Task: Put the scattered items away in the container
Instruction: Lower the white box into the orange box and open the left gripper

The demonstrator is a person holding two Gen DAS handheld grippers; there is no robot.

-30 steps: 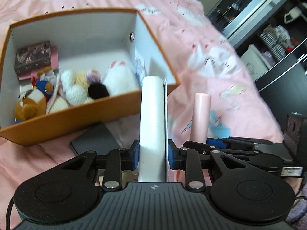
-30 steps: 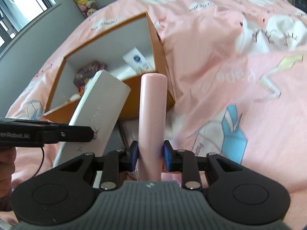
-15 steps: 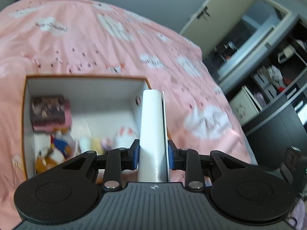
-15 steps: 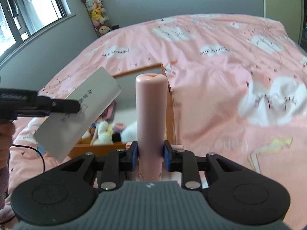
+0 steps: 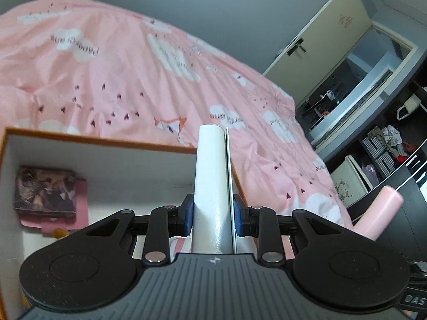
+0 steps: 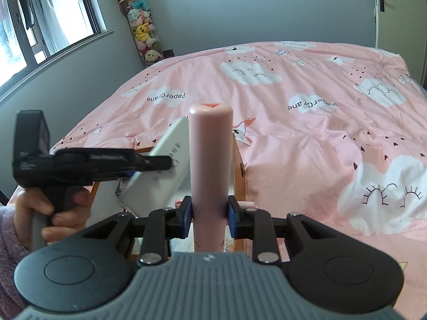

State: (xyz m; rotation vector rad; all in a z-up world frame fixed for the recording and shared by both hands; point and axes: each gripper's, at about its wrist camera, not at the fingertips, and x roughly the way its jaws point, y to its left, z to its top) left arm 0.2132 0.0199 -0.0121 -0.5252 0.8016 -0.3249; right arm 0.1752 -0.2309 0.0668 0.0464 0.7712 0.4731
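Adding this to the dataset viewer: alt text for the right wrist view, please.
The right gripper is clamped on an upright pale pink cylindrical tube above a pink cloud-print bedspread. To its left, the hand-held left gripper holds a flat white rectangular box over the orange cardboard box.

both tools (image 5: 213, 213) (image 6: 209, 213) have lifted, apparently above the box (image 5: 106, 144), views tilting toward the bedspread (image 6: 307, 122).

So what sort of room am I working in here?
Almost certainly a bedroom: a bed with a pink cloud-print duvet fills both views, a tall holder of plush toys stands in the corner by the window.
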